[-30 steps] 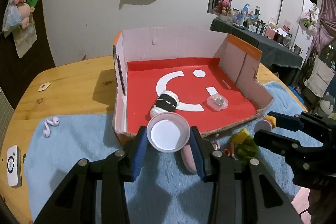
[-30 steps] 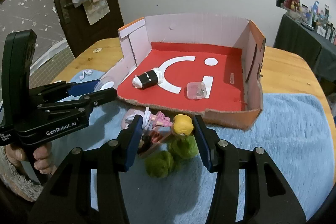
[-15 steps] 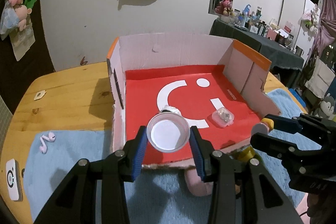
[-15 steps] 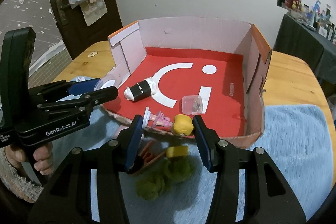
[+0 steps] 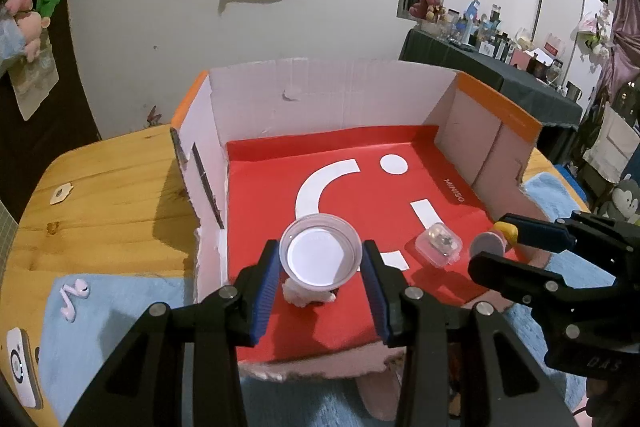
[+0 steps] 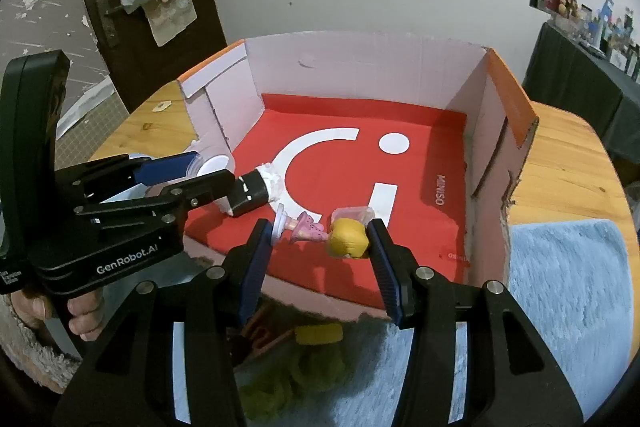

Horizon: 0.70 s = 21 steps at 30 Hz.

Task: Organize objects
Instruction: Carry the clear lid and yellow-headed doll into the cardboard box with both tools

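From the left wrist camera, the left gripper (image 5: 320, 269) has its blue pads clamped on the sides of a small clear plastic cup (image 5: 320, 254) with a white bottom, carried above the red floor of the open cardboard box (image 5: 332, 95), near its front left. Under the cup something white peeks out — probably the end of the black-and-white figure lying there, though the cup hides most of it. A small clear lidded case (image 5: 438, 244) rests on the red floor to the right. The cup looks thin, light and easily squashed, so the hold across the rim band, where it is stiffest, suits it — more squeeze would buckle the wall.

From the right wrist camera, the right gripper (image 6: 318, 241) is closed on a small doll (image 6: 320, 233) lying crosswise between the pads: yellow-haired head against the right pad, a pale round base against the left, pink dress between. It hangs over the box's front edge region, above the red floor. The black-and-white figure (image 6: 252, 193) lies just beyond. The doll seems hard, light and smooth; gripped end to end it could pivot or slip, so a gentle set-down is wise.
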### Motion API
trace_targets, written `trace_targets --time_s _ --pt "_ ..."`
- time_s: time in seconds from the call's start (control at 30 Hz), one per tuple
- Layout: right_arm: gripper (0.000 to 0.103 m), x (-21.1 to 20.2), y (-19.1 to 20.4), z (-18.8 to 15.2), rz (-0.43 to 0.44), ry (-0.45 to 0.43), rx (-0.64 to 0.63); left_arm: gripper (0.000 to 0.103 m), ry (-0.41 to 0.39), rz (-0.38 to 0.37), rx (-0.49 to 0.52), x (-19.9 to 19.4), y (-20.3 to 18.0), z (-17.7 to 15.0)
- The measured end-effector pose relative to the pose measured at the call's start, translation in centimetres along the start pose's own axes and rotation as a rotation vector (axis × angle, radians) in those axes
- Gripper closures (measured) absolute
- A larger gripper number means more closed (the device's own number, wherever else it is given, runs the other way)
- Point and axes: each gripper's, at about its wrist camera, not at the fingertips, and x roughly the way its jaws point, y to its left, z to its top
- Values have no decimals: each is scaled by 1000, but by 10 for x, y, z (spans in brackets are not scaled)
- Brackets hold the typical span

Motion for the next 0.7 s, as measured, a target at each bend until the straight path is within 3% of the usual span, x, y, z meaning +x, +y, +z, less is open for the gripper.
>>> trace_targets --time_s 0.7 --pt "56 37 -15 27 -14 42 19 61 53 2 -24 44 9 23"
